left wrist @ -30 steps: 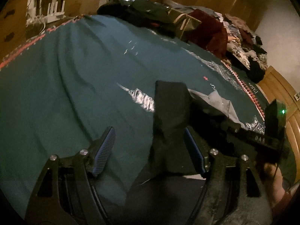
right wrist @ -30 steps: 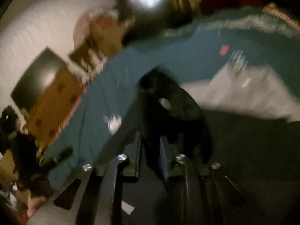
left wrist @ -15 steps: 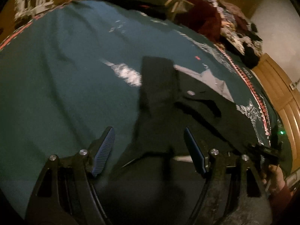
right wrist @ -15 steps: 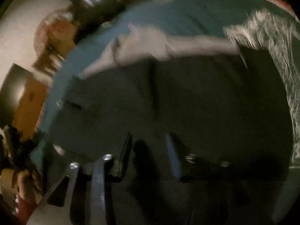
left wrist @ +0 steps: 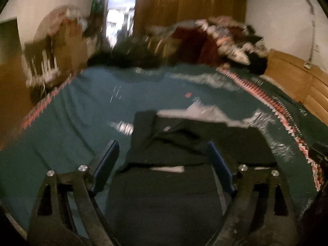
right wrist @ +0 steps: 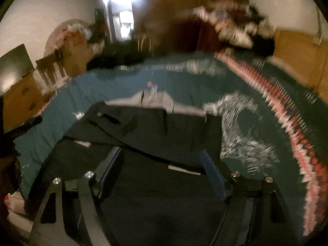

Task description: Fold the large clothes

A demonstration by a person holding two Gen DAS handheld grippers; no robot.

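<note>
Standing wide open and empty, the left tool (left wrist: 162, 160) and right tool (right wrist: 162, 166), jaws just opened, hung over the black garment (right wrist: 143, 127) on the bed's teal spread (left wrist: 61, 123). One fold looked laid. Next seemed to call for fresh grips on an edge.

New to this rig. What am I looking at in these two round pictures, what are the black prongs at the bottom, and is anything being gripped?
No robot here: a person carries a hand-held claw in each hand, with a fisheye camera on each looking forward along its two fingers. One picture is from the left claw, the other from the right claw. Both look across a bed with a teal bedspread. On it lies a dark garment with a grey piece at its far edge. More clothes are piled at the far end. Both claws' jaws have just been opening and now stand wide, pads clear of the cloth, so nothing is held. Both pictures are motion-blurred.
</note>
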